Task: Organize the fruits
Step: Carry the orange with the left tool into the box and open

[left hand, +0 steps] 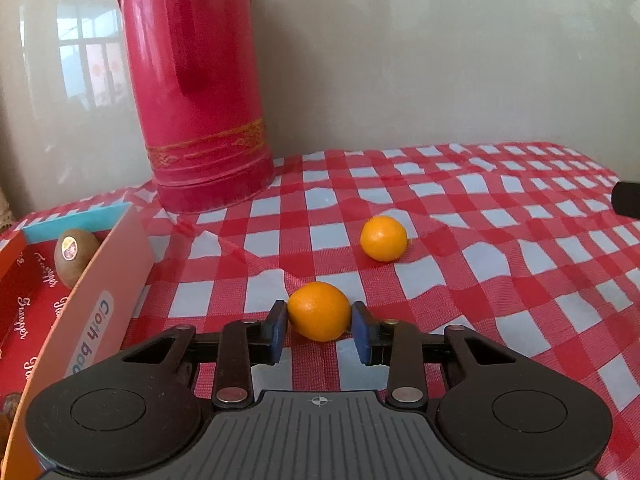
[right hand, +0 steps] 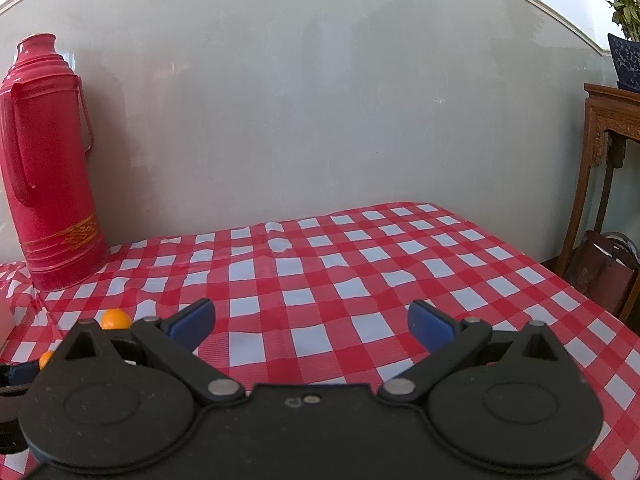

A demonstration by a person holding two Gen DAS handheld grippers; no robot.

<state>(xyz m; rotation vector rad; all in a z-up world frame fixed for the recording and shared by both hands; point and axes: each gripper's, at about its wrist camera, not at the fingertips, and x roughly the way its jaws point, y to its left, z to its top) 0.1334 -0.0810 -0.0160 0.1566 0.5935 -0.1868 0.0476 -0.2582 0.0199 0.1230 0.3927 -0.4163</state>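
In the left wrist view my left gripper is shut on an orange that rests on the red-and-white checked cloth, a blue pad pressed against each side. A second orange lies loose a little further back and to the right. A brown kiwi with a sticker sits inside an open cardboard box at the left. In the right wrist view my right gripper stands open over the cloth with nothing between its fingers; an orange shows at its lower left.
A tall red thermos stands at the back left against the wall. The table's right edge drops off beside a carved wooden side table with a bag beneath it. A dark object pokes in at the right edge.
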